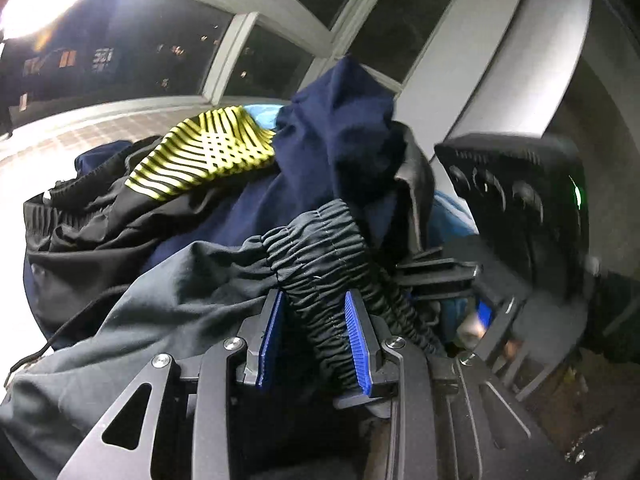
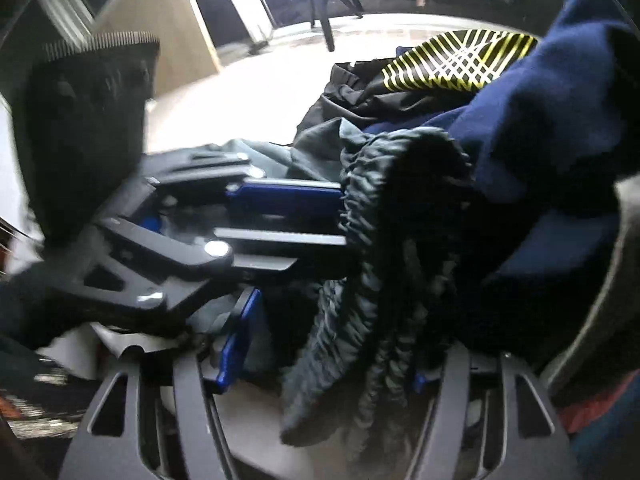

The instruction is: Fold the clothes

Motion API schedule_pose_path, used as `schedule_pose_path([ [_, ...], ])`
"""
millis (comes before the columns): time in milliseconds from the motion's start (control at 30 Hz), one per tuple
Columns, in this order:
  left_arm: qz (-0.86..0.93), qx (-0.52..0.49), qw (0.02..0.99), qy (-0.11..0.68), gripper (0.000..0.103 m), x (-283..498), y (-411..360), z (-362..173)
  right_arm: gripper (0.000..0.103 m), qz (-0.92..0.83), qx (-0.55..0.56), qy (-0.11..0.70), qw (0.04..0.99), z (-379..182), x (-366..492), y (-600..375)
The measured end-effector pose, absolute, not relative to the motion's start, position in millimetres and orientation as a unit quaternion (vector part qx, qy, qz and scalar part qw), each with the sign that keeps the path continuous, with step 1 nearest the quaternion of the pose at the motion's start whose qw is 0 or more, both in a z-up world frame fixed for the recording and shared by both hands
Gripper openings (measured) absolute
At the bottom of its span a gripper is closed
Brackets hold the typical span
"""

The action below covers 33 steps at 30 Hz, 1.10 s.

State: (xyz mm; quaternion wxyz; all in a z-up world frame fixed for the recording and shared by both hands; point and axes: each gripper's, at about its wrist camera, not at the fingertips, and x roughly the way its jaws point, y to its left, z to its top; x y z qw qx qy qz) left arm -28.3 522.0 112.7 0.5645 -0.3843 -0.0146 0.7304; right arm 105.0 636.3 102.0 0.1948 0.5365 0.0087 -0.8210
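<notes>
Blue-padded left gripper (image 1: 316,340) jaws are set apart around the elastic waistband (image 1: 320,232), probably for lifting; right gripper (image 2: 320,344) looks likewise unclamped.

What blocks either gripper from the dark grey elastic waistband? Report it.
Nothing visible does. The dark grey elastic waistband already runs between the left gripper's blue pads and between the right gripper's. The navy blue garment lies behind it, not between.

Your left gripper (image 1: 316,326) has its blue pads either side of the grey garment's gathered waistband (image 1: 320,240). Your right gripper (image 1: 448,276) reaches in beside it, before the clothes pile (image 1: 200,160).
</notes>
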Motion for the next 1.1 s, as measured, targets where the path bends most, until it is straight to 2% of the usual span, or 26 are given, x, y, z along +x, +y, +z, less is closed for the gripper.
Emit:
schedule_pose_path([
  [33,0.733,-0.386,0.559,-0.013,0.029,-23,520,114,0.021,-0.823,0.539,0.011,0.18,100,102,638],
  [67,0.74,-0.386,0.55,-0.009,0.029,-22,512,117,0.02,-0.822,0.541,-0.007,0.178,102,100,643],
  [233,0.786,-0.371,0.493,0.04,0.031,4,424,137,0.018,-0.826,0.517,-0.094,0.207,146,99,686],
  [333,0.793,-0.414,0.441,0.073,0.031,29,357,121,0.018,-0.826,0.494,-0.146,0.228,177,101,718],
  [433,0.786,-0.46,0.406,0.079,0.032,45,314,105,0.019,-0.802,0.521,-0.213,0.198,157,89,754],
  [533,0.779,-0.469,0.399,0.121,0.043,65,303,97,0.019,-0.77,0.559,-0.248,0.183,130,78,766],
  [767,0.745,-0.455,0.429,0.232,0.043,99,324,70,0.019,-0.759,0.574,-0.247,0.186,133,71,770],
  [900,0.738,-0.465,0.438,0.221,0.038,83,330,59,0.02,-0.759,0.575,-0.244,0.182,137,73,773],
  [933,0.736,-0.461,0.444,0.222,0.03,82,333,58,0.02,-0.759,0.575,-0.245,0.181,137,73,774],
  [967,0.734,-0.459,0.449,0.222,0.011,80,335,58,0.02,-0.759,0.576,-0.245,0.18,138,74,775],
  [1000,0.733,-0.458,0.453,0.219,0.0,78,335,59,0.02,-0.759,0.576,-0.245,0.179,139,74,776],
  [1100,0.731,-0.457,0.463,0.204,0.001,74,331,68,0.02,-0.758,0.577,-0.247,0.176,141,76,780],
])
